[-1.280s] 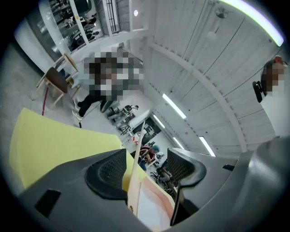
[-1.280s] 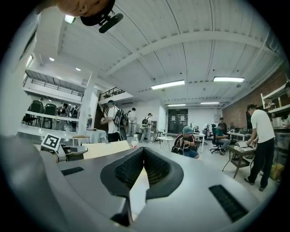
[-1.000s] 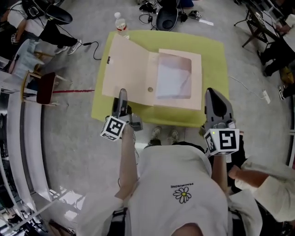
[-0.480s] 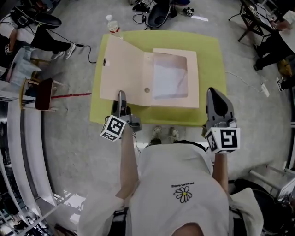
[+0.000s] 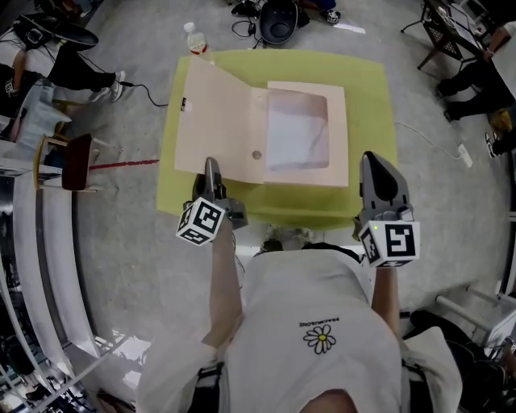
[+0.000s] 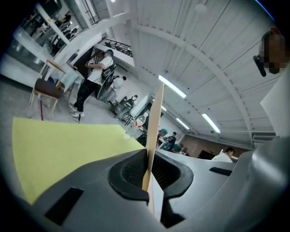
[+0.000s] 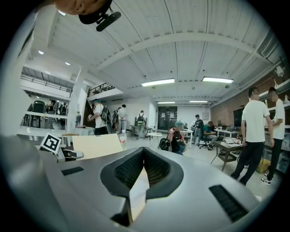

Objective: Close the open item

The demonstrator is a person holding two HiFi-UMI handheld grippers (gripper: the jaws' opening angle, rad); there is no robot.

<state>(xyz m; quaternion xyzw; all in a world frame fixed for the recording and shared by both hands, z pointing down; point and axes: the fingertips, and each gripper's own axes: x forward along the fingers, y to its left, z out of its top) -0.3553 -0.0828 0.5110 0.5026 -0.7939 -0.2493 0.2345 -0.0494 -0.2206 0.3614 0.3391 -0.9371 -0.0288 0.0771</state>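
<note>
An open beige folder lies on the yellow-green table (image 5: pixel 367 97). Its cover (image 5: pixel 222 121) is swung out to the left and stands partly raised. Its base (image 5: pixel 339 137) holds a white sheet (image 5: pixel 298 133). My left gripper (image 5: pixel 211 167) is at the cover's near edge. In the left gripper view the cover's thin edge (image 6: pixel 155 122) runs up between the pads, and the jaws of the left gripper (image 6: pixel 147 170) are closing onto it. My right gripper (image 5: pixel 377 161) hovers just right of the folder's near corner. Its jaws (image 7: pixel 143 156) are together, holding nothing.
A water bottle (image 5: pixel 197 40) stands at the table's far left corner. A chair with a dark red seat (image 5: pixel 72 153) is on the floor to the left. A black seat (image 5: pixel 278 20) and cables lie beyond the far edge. People stand and sit around the room.
My left gripper has edged forward to the cover's near edge. The right gripper has barely moved.
</note>
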